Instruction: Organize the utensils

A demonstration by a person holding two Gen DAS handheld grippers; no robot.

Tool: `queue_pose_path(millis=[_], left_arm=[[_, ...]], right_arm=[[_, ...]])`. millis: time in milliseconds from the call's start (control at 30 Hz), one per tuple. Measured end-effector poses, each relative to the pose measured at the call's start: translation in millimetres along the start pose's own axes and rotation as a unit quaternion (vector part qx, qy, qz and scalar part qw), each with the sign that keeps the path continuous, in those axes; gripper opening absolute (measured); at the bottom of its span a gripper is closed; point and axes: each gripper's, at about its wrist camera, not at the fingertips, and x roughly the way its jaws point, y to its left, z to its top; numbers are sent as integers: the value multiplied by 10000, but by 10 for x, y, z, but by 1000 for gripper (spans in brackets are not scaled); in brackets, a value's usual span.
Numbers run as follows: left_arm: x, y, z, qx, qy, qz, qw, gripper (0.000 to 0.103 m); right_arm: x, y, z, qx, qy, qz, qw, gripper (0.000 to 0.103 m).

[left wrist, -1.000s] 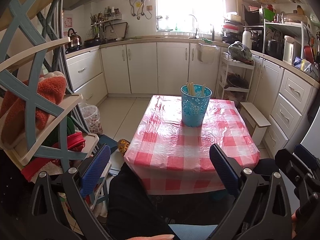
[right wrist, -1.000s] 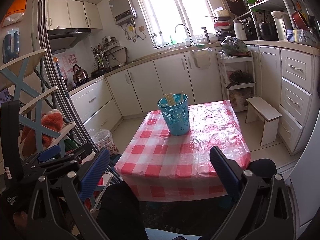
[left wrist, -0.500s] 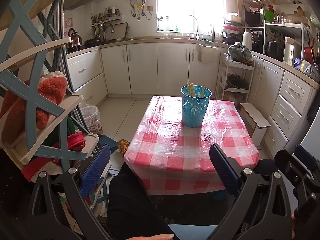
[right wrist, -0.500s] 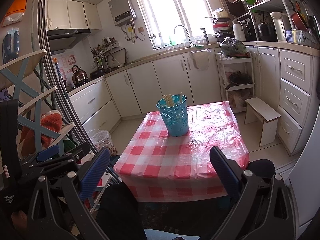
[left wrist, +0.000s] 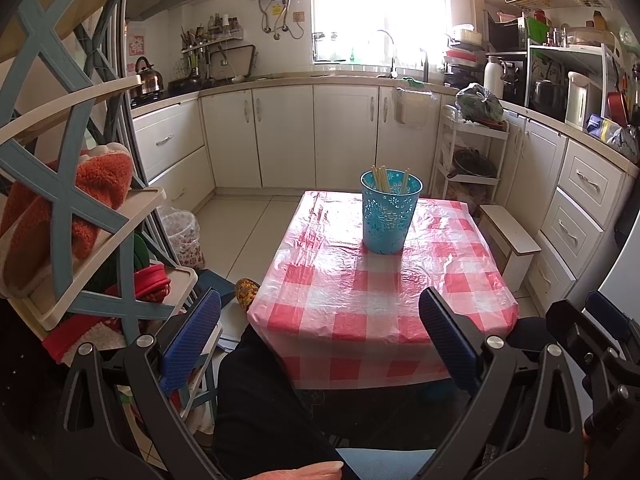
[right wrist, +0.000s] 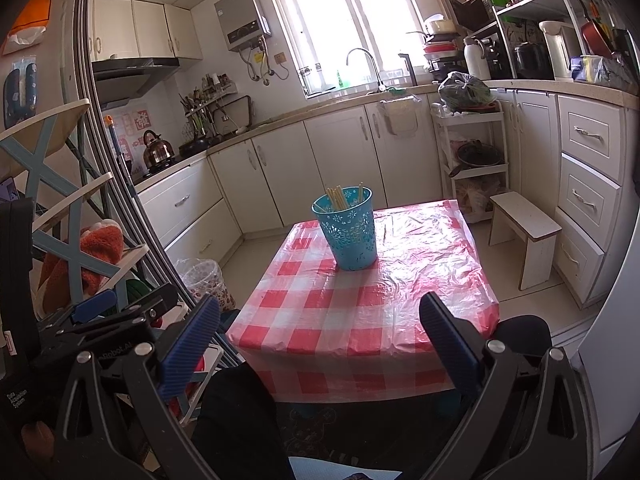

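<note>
Left wrist view: the left gripper (left wrist: 320, 336) is spread wide and empty, held short of the table (left wrist: 360, 304). The cup (left wrist: 390, 210) stands upright toward the table's far end, chopsticks (left wrist: 382, 178) inside it.

Right wrist view: the right gripper (right wrist: 320, 336) is likewise spread and empty. No loose utensils show on the table (right wrist: 352, 320) around the cup (right wrist: 348, 232); sorting appears complete.

We read white lettering, "Data Acquisition System", on the black housing of the left gripper (right wrist: 18, 400) at the lower left of the right wrist view, and partly "Robot.AI" on its black arm. The red paper sign (left wrist: 131, 46) on the kitchen wall bears a Chinese character we cannot make out.
</note>
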Motion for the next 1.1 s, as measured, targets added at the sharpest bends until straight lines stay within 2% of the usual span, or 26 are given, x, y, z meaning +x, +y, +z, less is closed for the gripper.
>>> queue_pose_path(millis=[700, 867, 933, 1100], left_arm=[[14, 0, -15, 0, 30, -25, 10000, 95], [44, -19, -35, -3, 25, -189, 9998, 95], [46, -44, -38, 38, -47, -143, 9999, 95], [211, -61, 0, 24, 94, -39, 9999, 95]], right_arm=[[32, 4, -37, 20, 41, -39, 10000, 96], [53, 8, -49, 19, 57, -74, 10000, 96], [70, -6, -37, 14, 59, -79, 10000, 96], [152, -72, -17, 105, 9, -78, 9999, 96]])
